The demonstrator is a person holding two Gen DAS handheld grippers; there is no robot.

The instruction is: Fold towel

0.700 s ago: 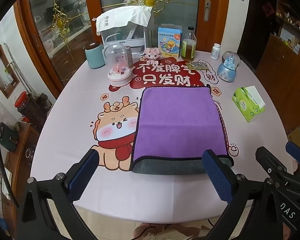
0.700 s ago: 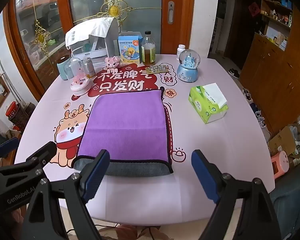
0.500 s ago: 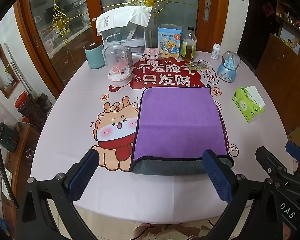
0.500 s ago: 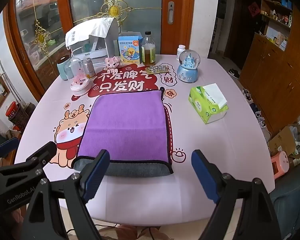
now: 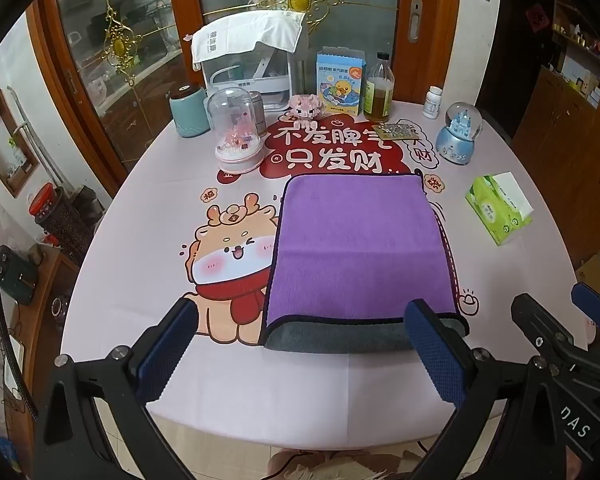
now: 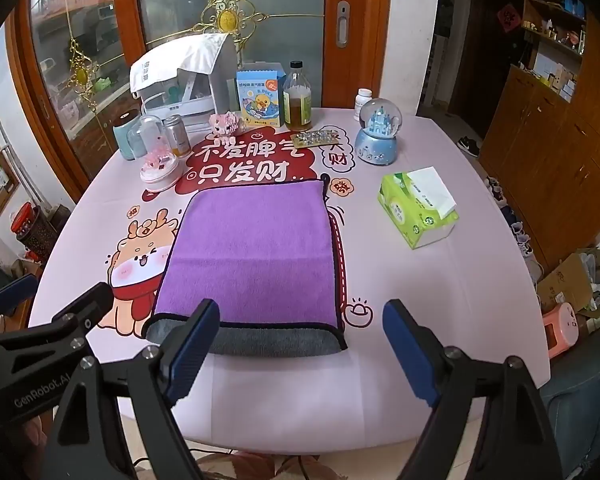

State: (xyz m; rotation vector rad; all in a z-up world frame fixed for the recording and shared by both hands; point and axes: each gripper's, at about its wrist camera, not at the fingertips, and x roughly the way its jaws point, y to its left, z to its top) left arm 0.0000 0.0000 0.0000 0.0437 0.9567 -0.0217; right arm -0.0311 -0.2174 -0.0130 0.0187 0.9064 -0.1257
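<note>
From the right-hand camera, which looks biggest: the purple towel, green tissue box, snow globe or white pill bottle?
1. purple towel
2. green tissue box
3. snow globe
4. white pill bottle
The last two stand farther back, so their true sizes are unsure.

Both my wrist cameras look across the table from its near edge

Each faces 12 o'clock toward the glass doors; left sits slightly leftward; both share the towel (image 5: 356, 248) (image 6: 252, 248) and the table (image 5: 140, 240) (image 6: 440, 288).
</note>
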